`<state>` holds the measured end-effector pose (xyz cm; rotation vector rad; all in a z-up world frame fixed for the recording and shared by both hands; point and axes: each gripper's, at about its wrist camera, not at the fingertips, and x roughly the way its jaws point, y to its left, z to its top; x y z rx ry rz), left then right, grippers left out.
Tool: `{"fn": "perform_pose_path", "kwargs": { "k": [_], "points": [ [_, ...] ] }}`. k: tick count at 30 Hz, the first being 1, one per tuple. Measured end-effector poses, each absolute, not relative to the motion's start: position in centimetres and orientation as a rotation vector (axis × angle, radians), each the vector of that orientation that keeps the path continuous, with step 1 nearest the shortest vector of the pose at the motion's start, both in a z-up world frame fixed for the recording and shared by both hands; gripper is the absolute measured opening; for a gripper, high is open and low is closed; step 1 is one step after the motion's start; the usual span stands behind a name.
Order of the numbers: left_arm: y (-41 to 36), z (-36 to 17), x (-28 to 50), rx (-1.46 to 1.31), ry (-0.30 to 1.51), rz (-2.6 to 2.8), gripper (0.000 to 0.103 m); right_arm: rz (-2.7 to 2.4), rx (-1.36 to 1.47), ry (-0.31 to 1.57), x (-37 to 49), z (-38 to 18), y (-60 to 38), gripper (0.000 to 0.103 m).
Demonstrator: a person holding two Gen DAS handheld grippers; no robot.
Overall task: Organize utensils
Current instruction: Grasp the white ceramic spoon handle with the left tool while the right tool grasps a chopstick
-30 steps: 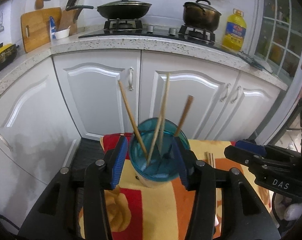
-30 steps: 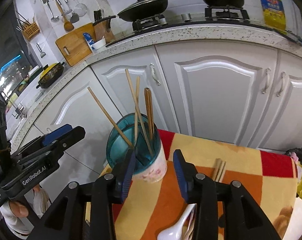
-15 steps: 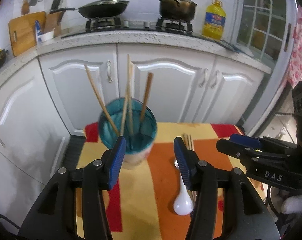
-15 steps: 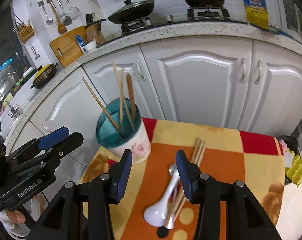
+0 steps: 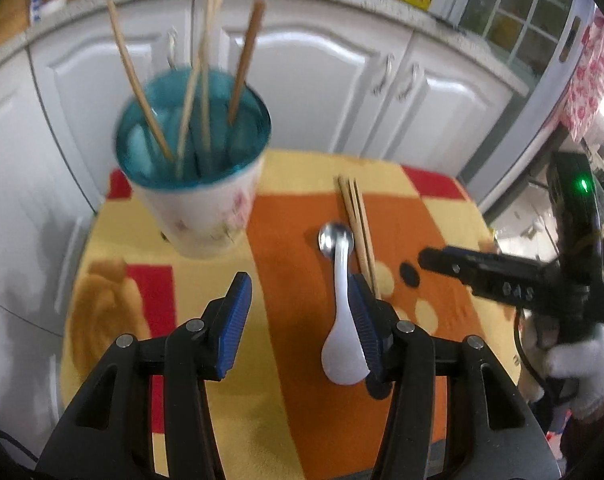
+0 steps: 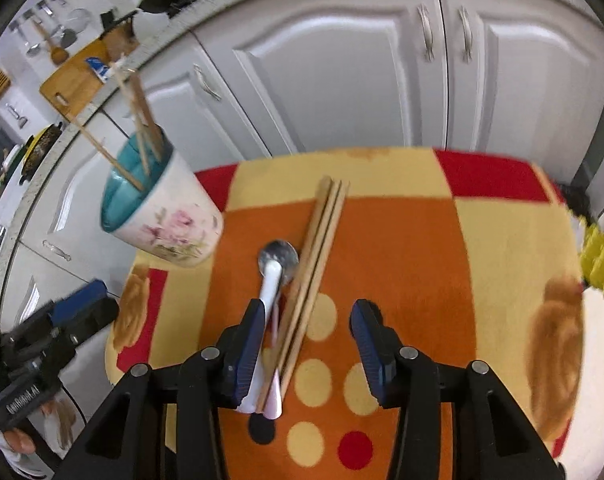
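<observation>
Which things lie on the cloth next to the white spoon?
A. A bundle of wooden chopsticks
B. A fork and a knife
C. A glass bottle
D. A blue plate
A: wooden chopsticks lie flat on the cloth alongside the white spoon, while others stand in the cup.

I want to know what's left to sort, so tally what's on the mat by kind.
Cup: 1
White spoon: 1
Metal spoon: 1
Loose chopsticks: 3, as far as the blur shows
Total: 6
</observation>
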<state>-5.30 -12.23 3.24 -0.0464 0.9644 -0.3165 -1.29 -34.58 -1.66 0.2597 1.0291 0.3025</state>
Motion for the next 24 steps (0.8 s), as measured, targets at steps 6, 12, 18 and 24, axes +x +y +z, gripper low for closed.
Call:
{"fn": "perform_pose_path", "kwargs": {
  "k": [6,12,18,24],
  "points": [
    [-13.1,0.0,-4.4,-0.025,1.046,-0.325,0.049,0.294,0.216,1.099,1.3,-5.1,-33.2,0.044],
    [-13.3,-1.6,-3.5,-0.02,1.082,-0.331,0.049,0.275,0.142,1.127,4.2,-6.8,-31.5,0.044],
    [-14.4,-2.5,-2.3,-0.016,1.104,-0.351,0.049,0.265,0.03,1.101,4.1,-7.1,-31.6,0.034],
    [-16.5,-3.4,-0.8,-0.008,1.111,-0.386,0.049,0.152,0.118,1.129,2.4,-6.8,-38.2,0.035]
  ]
}}
